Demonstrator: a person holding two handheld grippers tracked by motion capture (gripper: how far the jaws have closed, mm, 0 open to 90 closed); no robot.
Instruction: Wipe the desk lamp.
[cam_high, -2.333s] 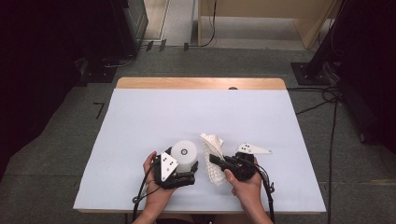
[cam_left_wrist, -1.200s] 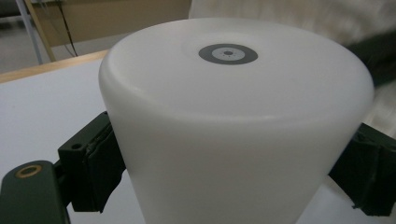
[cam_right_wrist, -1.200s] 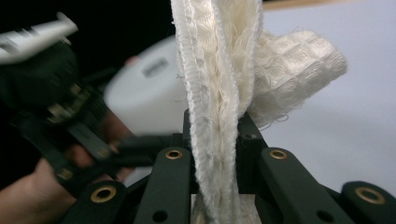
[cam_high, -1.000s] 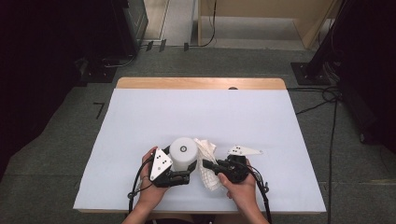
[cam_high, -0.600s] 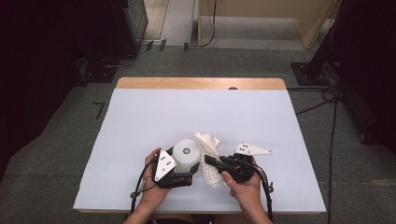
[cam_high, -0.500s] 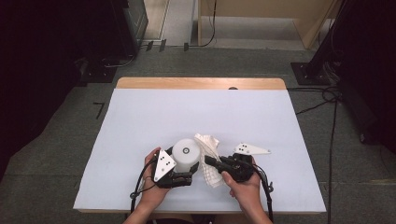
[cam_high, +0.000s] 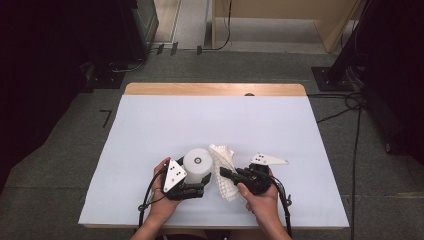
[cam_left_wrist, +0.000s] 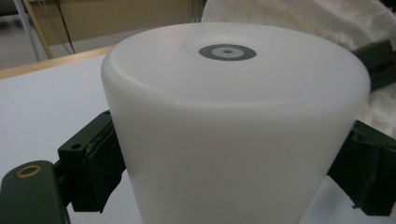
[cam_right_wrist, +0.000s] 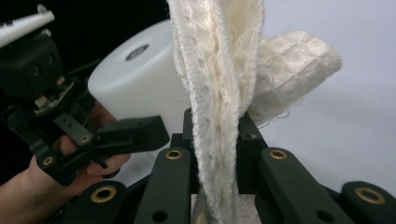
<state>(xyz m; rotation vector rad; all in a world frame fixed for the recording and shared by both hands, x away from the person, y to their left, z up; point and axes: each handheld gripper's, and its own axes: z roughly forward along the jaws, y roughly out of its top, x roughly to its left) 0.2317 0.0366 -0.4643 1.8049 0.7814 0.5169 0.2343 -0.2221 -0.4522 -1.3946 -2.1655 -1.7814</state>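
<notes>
Left gripper fingers clamp the upright white cup from both sides. Right gripper fingers pinch the waffle cloth, which lies against the cup's right side, long axis running away from the person.

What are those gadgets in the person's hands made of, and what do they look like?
Both the left tongs and right tongs are matt black, with brass-coloured rivets on jointed links. Each carries a pale three-cornered plate dotted with small black marks, and a black cable trails back from each. The forearms are bare.
</notes>
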